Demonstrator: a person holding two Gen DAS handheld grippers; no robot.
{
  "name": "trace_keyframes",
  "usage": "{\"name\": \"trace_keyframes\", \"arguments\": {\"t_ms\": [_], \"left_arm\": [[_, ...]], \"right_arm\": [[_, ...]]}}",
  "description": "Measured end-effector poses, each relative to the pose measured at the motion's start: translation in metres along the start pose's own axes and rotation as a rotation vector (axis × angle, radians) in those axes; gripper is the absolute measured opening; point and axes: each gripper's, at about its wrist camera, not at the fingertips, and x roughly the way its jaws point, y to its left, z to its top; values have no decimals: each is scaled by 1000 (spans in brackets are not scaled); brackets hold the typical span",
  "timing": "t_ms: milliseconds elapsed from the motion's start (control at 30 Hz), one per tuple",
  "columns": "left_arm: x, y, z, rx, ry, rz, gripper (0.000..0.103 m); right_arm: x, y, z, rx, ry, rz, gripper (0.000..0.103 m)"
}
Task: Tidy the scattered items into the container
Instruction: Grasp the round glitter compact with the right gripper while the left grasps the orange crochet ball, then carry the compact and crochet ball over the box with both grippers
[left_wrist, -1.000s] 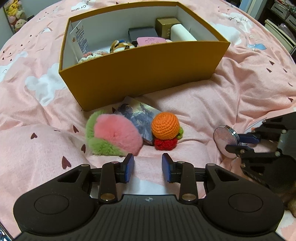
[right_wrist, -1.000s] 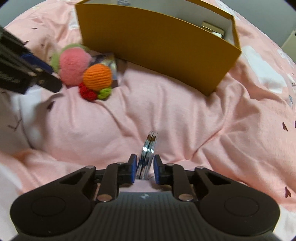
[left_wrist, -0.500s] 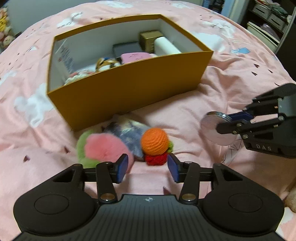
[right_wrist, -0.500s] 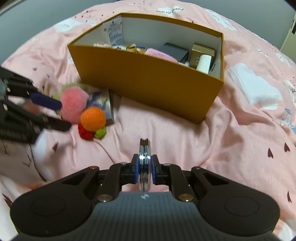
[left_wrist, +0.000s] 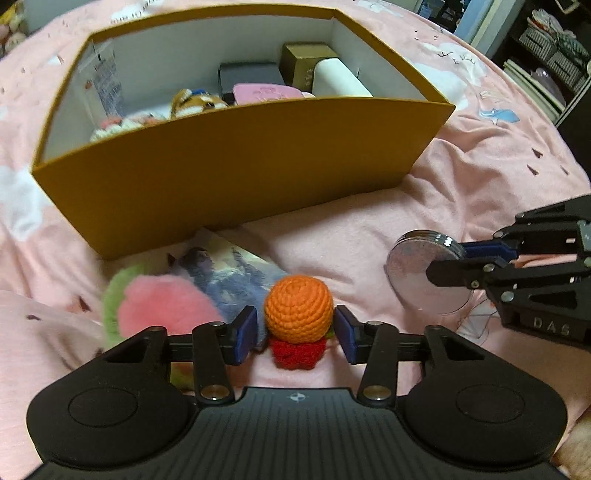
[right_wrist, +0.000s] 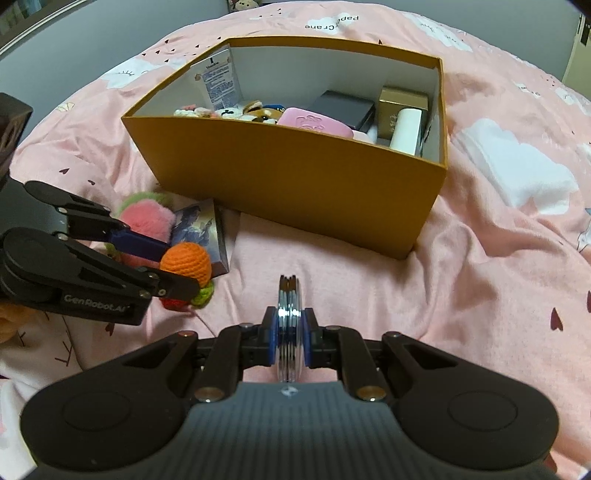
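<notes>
Covering everything underneath is a pink bedspread printed with white clouds and small dark hearts (left_wrist: 480, 177), rumpled into soft folds. On it stands the mustard-yellow rectangular cardboard box with a white lining (right_wrist: 295, 173), open at the top and already holding a dark grey case, a gold-brown carton, a white cylinder, a pink embossed pouch and some small crocheted and plush figures. Just in front of the box's near wall lies a cluster of loose items: a fluffy pink-and-green pompom (left_wrist: 162, 306), touching a flat printed card with a bluish picture (left_wrist: 236, 273), and at the card's near edge a crocheted orange ball sitting on a red and green yarn base (left_wrist: 298, 310).

Reaching steeply down over that cluster, the left gripper (left_wrist: 297, 334) has its blue pads either side of the orange ball; its jaws are closing, with a thin gap visible at each pad. To the right of it, raised off the bedspread, the right gripper (right_wrist: 290, 336) is clamped narrowly on a round silver compact mirror with a ridged metal rim (right_wrist: 290, 325), held edge-on between the pads.
</notes>
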Motion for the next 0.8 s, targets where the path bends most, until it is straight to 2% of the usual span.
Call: {"name": "trace_keyframes", "arguments": {"t_ms": [233, 433, 600, 800], "left_arm": [[-4, 6, 2, -46, -5, -33, 46], [-29, 5, 9, -56, -58, -65, 45], [-58, 3, 22, -40, -124, -78, 45], [-91, 0, 51, 38, -207, -31, 45]], "right_arm": [[-2, -7, 2, 25, 1, 19, 15], [-20, -13, 12, 44, -36, 58, 15], [-44, -16, 32, 29, -105, 82, 15], [-69, -18, 70, -26, -216, 91, 15]]}}
